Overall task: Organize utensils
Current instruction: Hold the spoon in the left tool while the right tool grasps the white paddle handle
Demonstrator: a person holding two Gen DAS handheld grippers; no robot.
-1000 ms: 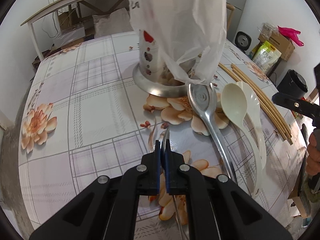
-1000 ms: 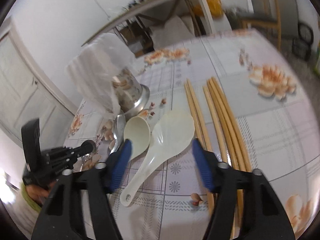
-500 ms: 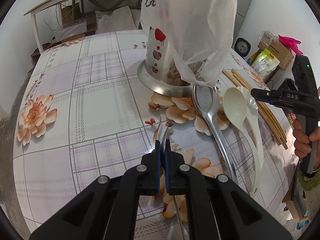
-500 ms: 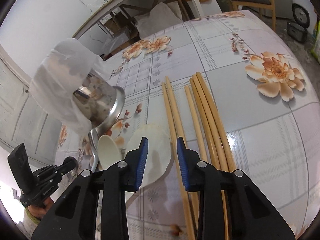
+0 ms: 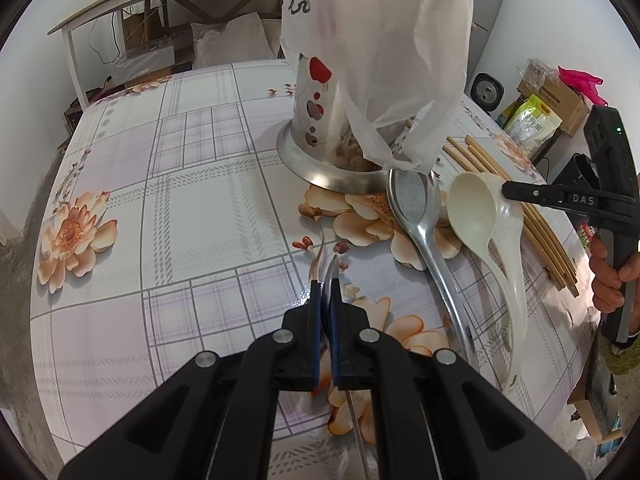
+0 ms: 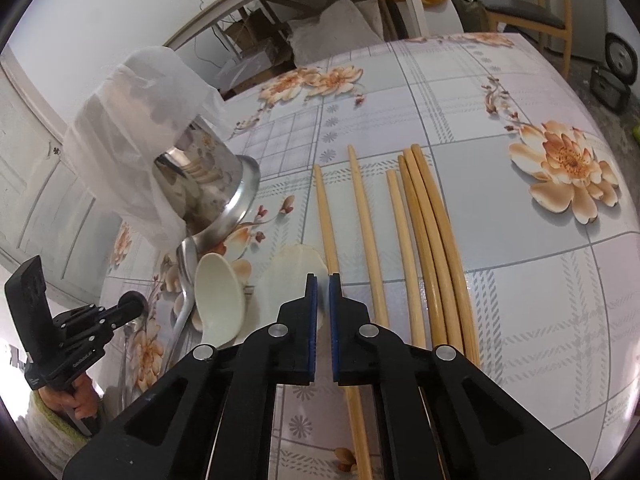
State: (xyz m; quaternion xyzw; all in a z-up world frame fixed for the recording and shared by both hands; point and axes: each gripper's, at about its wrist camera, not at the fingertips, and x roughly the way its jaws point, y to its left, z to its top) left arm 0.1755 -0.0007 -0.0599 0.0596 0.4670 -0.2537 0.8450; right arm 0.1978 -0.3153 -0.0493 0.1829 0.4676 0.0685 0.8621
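right gripper (image 6: 323,280) had just been closing: jaws went from wide to nearly together, and whether they pinch the white rice paddle (image 6: 286,280) edge beneath them, cannot tell. left gripper (image 5: 326,286) stayed clamped on a thin metal utensil (image 5: 320,256), unchanged. steel spoon (image 5: 416,216), cream spoon (image 5: 472,212) and chopsticks (image 6: 428,240) lay on the floral tablecloth (image 5: 192,208) beside the bag-covered steel holder (image 5: 340,132).

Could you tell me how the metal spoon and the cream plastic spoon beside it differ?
The metal spoon is shiny silver with a narrow bowl; the cream plastic spoon is matte with a rounder, deeper bowl. The metal spoon's tip touches the holder's base; the cream one lies apart. Both lie bowl-up on the tablecloth, handles toward the camera.
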